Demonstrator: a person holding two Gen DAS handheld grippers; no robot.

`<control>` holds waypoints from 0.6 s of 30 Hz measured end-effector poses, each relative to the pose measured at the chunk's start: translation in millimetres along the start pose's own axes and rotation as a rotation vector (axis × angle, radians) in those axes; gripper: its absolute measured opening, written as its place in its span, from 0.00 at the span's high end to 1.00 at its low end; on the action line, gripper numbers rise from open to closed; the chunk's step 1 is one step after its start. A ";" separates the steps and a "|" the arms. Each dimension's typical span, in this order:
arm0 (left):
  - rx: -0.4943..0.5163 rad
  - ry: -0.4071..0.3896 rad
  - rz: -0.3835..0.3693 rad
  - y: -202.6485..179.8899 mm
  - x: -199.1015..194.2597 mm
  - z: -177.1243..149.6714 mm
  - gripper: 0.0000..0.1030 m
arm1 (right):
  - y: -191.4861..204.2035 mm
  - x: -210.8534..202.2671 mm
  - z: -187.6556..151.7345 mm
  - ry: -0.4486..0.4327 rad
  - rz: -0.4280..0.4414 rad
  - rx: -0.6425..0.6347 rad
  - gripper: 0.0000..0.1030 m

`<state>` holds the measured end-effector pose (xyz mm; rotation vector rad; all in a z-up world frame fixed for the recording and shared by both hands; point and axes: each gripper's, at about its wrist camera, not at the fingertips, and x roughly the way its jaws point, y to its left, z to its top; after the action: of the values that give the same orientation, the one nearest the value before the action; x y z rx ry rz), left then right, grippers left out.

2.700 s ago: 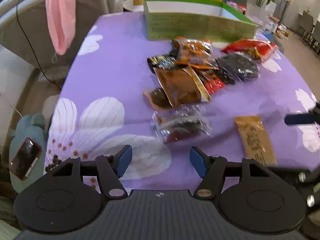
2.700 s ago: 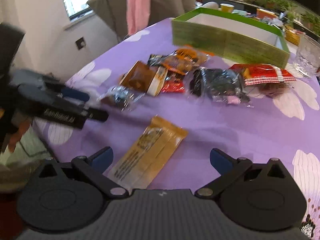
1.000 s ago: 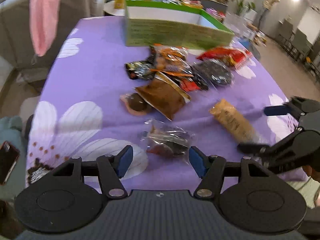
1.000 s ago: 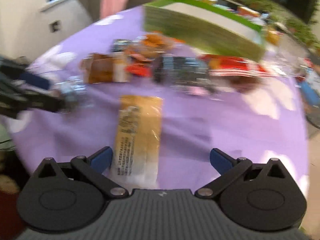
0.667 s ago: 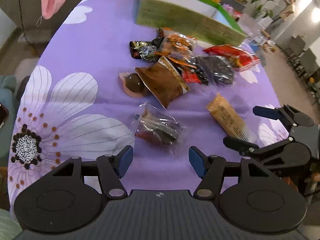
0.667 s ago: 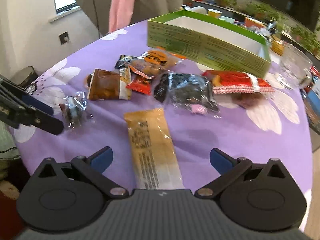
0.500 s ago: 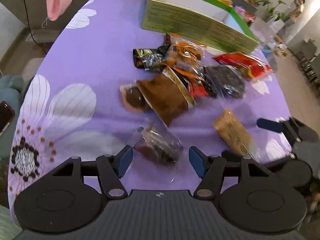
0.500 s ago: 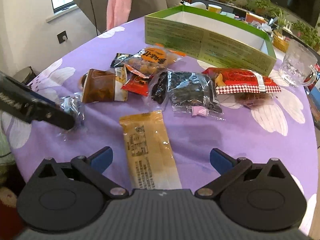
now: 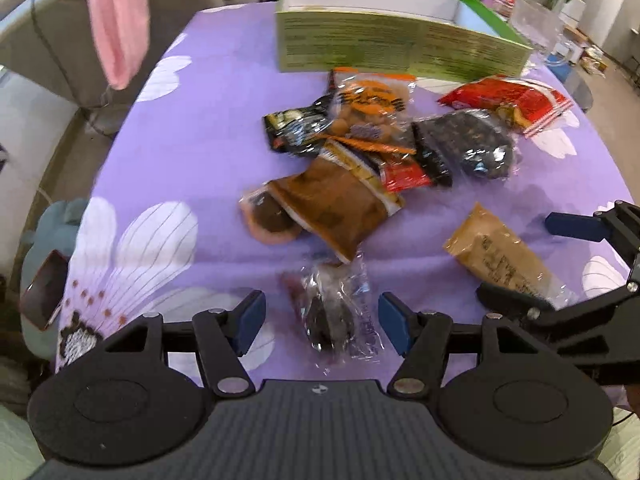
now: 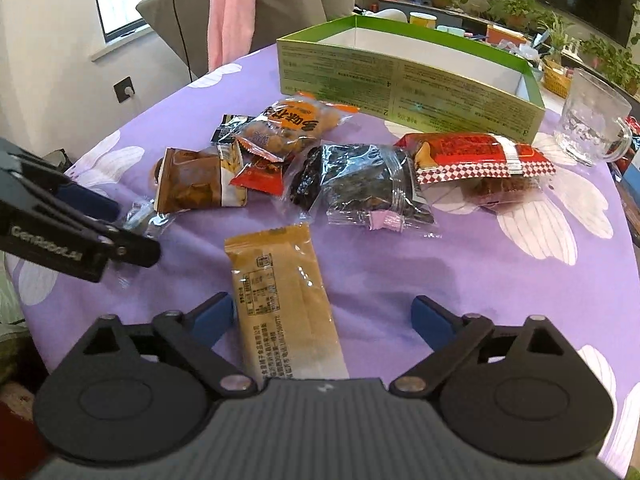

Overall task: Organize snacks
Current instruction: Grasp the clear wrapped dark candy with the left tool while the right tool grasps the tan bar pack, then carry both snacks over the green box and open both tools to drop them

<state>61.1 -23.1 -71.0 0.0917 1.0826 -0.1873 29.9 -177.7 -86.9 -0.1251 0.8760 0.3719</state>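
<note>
Left gripper (image 9: 322, 322): we had the jaws apart, straddling the small clear-wrapped snack (image 9: 334, 312), pads clear of it, nothing gripped. Right gripper (image 10: 322, 316): also spread, the tan bar packet (image 10: 282, 300) lay lengthwise between the fingers, nearer the left finger, contact unclear. Both packets sat flat on the purple floral tablecloth (image 10: 460, 264). Beyond them lay the loose snack pile (image 10: 280, 160), brown bag on its near left, red packet (image 10: 476, 156) far right. Green box (image 10: 408, 76) stood open at the far edge, glass mug (image 10: 592, 116) just right of it.
</note>
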 end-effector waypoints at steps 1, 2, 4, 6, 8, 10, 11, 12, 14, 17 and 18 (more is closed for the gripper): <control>-0.005 0.006 -0.004 0.2 0.9 -1.1 0.42 | 0.7 0.0 -0.4 -0.010 -0.001 -0.007 0.50; -0.009 0.003 -0.008 0.5 0.9 -1.9 0.43 | 0.0 -0.9 -0.4 -0.014 0.005 -0.013 0.51; -0.007 -0.015 -0.022 -2.2 -0.2 -1.8 0.53 | 0.7 -4.7 0.7 -0.030 0.015 -0.021 0.53; -0.017 -0.024 -0.065 -1.6 -2.6 -2.1 0.60 | -0.5 -8.1 3.0 -0.031 0.007 -0.009 0.56; -0.024 -0.034 -0.093 -1.4 -4.5 -1.2 0.62 | -4.7 -11.6 4.9 -0.031 0.016 0.016 0.57; -0.015 -0.058 -0.093 -3.2 -10.3 -0.4 0.62 | -6.9 -16.3 5.3 -0.040 0.031 0.035 0.58; -0.015 -0.067 -0.095 -3.2 -13.5 0.2 0.62 | -7.5 -19.1 5.7 -0.047 0.035 0.043 0.58; -0.016 -0.074 -0.096 -2.3 -15.9 1.3 0.62 | -8.1 -21.9 6.2 -0.056 0.036 0.047 0.58; -0.019 -0.089 -0.090 0.3 -21.8 2.4 0.62 | -9.0 -26.8 7.7 -0.074 0.033 0.055 0.58; -0.022 -0.112 -0.089 2.9 -30.0 3.9 0.62 | -8.3 -33.2 11.2 -0.101 0.030 0.065 0.60; -0.023 -0.119 -0.088 3.7 -32.5 3.5 0.62 | -8.4 -34.4 12.3 -0.103 0.031 0.067 0.60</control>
<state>50.0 -16.6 -40.7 0.0118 0.9704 -0.2564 21.9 -191.5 -53.0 -0.0301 0.7880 0.3740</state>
